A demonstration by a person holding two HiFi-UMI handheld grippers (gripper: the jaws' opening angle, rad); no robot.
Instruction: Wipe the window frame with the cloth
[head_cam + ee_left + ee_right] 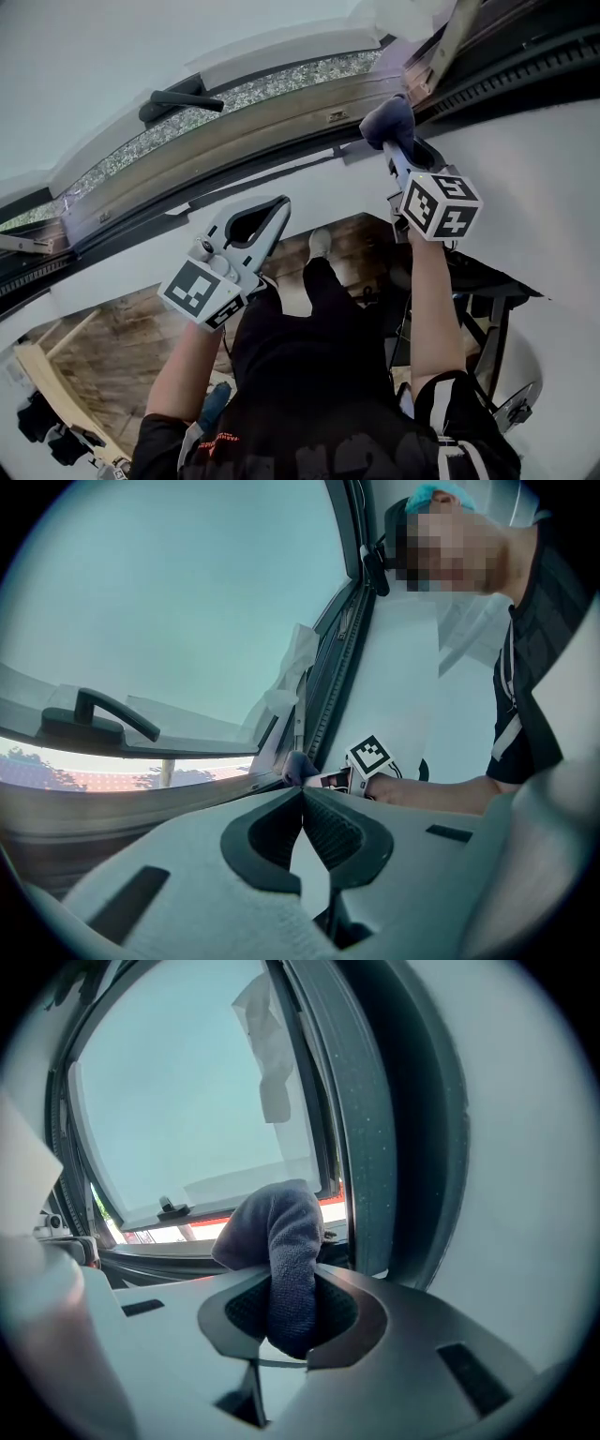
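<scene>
A dark blue-grey cloth is bunched in my right gripper, which is shut on it. The cloth presses against the lower rail of the window frame near its right corner. In the right gripper view the cloth sticks up from between the jaws, beside the dark upright of the frame. My left gripper is shut with nothing in it, held below the frame over the white sill. From the left gripper view the cloth shows far off at the frame's corner.
A black window handle sits on the open sash further left. A metal stay arm crosses the top right corner. White wrapping hangs on the sash edge. The white sill runs under the frame, with a wooden floor below.
</scene>
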